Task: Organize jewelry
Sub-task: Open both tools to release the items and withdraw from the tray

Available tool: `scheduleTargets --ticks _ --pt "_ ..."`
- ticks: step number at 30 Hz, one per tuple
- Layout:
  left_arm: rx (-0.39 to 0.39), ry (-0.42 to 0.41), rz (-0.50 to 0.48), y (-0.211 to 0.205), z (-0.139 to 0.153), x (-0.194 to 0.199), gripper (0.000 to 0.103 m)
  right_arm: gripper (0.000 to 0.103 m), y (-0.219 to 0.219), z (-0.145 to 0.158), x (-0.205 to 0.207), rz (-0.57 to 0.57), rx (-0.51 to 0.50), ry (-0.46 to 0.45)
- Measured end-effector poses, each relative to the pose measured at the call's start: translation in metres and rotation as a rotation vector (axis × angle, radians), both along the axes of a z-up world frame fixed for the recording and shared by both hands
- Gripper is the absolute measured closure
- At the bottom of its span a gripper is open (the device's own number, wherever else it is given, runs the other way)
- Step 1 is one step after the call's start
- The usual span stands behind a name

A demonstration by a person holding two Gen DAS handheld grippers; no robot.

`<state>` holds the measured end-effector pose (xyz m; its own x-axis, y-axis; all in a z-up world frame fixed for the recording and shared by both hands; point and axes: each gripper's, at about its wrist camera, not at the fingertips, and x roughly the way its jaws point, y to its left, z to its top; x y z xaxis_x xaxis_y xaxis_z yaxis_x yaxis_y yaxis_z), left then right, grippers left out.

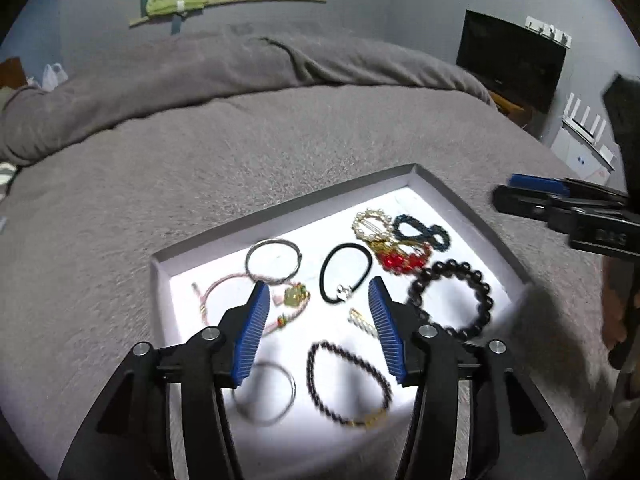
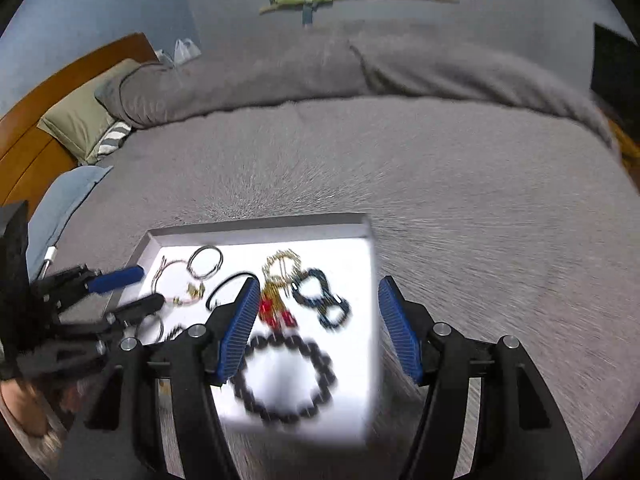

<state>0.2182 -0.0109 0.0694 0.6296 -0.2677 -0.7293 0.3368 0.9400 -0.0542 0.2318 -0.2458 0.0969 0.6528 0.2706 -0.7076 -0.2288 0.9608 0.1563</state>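
The jewelry is all sitting loose in a shallow white tray [image 1: 472, 216] on the grey bedspread [image 1: 240, 152], probably so nothing sinks into the fabric. The left gripper [image 1: 318, 328] is hovering wide open, empty, around the black hair tie [image 1: 346, 272]; the right gripper [image 2: 316, 328] is gaping too, over the black bead bracelet [image 2: 286, 380]. The thin beaded bracelet [image 1: 348, 384] at 6 o'clock is only showing clearly from the left wrist.

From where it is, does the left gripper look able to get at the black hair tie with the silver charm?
Probably yes: the left gripper is open above the tray, and the black hair tie lies uncovered just ahead.
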Motion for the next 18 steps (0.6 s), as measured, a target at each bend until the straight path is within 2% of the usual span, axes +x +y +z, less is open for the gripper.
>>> scheduleTargets --ticks 3,9,11,14,18 --pt "-0.006 -0.037 0.016 0.003 0.014 -0.024 0.034 0.037 -0.011 0.013 -0.034 -0.006 -0.002 -0.043" --pt "-0.003 -0.092 0.033 0.001 0.034 -0.069 0.026 0.034 -0.006 0.031 -0.089 0.014 -0.014 -0.102" --pt "0.003 -0.110 0.040 0.000 0.040 -0.083 0.025 0.027 -0.002 0.035 -0.103 0.028 -0.011 -0.119" --pt "-0.003 -0.126 0.054 0.001 0.045 -0.098 0.022 0.022 0.007 0.040 -0.123 0.044 -0.013 -0.156" --pt "-0.007 -0.155 0.100 0.003 0.044 -0.121 0.012 0.012 0.016 0.032 -0.140 0.061 0.002 -0.173"
